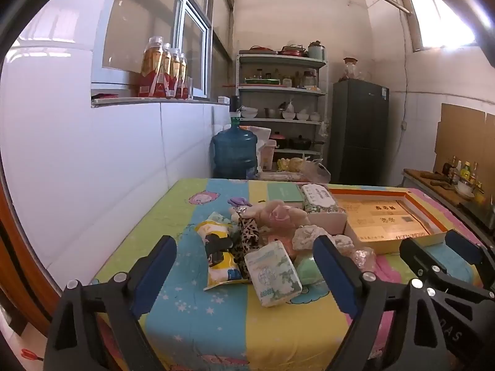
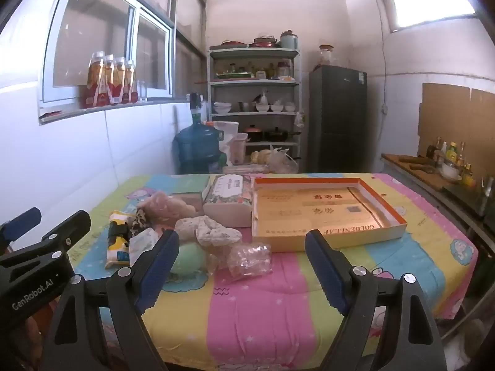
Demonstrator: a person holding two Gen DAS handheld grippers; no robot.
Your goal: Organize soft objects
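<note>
A pile of soft things lies on the striped table cloth [image 1: 198, 324]: a tissue pack [image 1: 273, 273], a yellow pouch [image 1: 218, 255], a leopard-print cloth [image 1: 247, 235], a pink plush [image 1: 280, 213], a green sponge [image 2: 188, 258] and a clear plastic bag [image 2: 249, 259]. An open orange-rimmed box [image 2: 328, 210] lies to the right of the pile. My left gripper [image 1: 244, 270] is open and empty, just short of the tissue pack. My right gripper [image 2: 243, 264] is open and empty, in front of the plastic bag.
A tissue box [image 2: 229, 198] and a green box [image 1: 284, 192] stand behind the pile. A blue water jug [image 1: 235, 154], shelves [image 2: 255, 99] and a dark fridge [image 2: 337, 117] stand beyond the table. A white wall runs along the left.
</note>
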